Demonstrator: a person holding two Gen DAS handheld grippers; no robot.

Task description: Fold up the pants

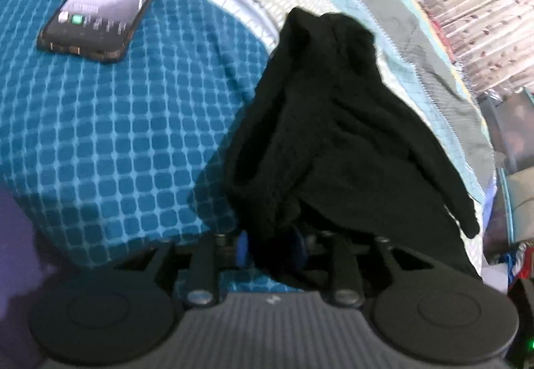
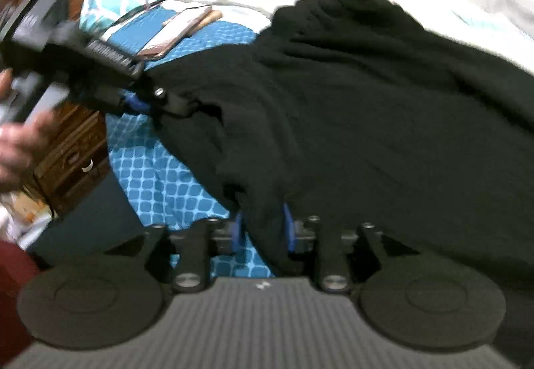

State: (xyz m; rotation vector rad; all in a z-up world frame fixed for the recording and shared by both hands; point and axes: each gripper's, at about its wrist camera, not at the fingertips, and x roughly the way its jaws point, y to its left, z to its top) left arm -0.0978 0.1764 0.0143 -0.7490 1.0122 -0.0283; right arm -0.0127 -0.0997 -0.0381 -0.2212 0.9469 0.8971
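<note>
Black pants (image 1: pixel 333 135) rise in a bunched heap from my left gripper (image 1: pixel 272 247), whose blue pads are shut on a thick fold of the cloth. In the right wrist view the same pants (image 2: pixel 333 102) lie spread across the bed, waistband at the far end. A near edge of the pants sits pinched between the blue pads of my right gripper (image 2: pixel 263 229). The left gripper (image 2: pixel 157 102) shows at the left of that view, gripping another edge of the pants, with a person's hand (image 2: pixel 20 142) on its handle.
A blue checked bedcover (image 1: pixel 116 135) lies under the pants, with a pale quilt (image 1: pixel 383 45) beyond. A phone (image 1: pixel 106 2) rests on a tan case at the far left, and the phone (image 2: pixel 173 32) also shows from the right. A wooden cabinet (image 2: pixel 73 152) stands beside the bed.
</note>
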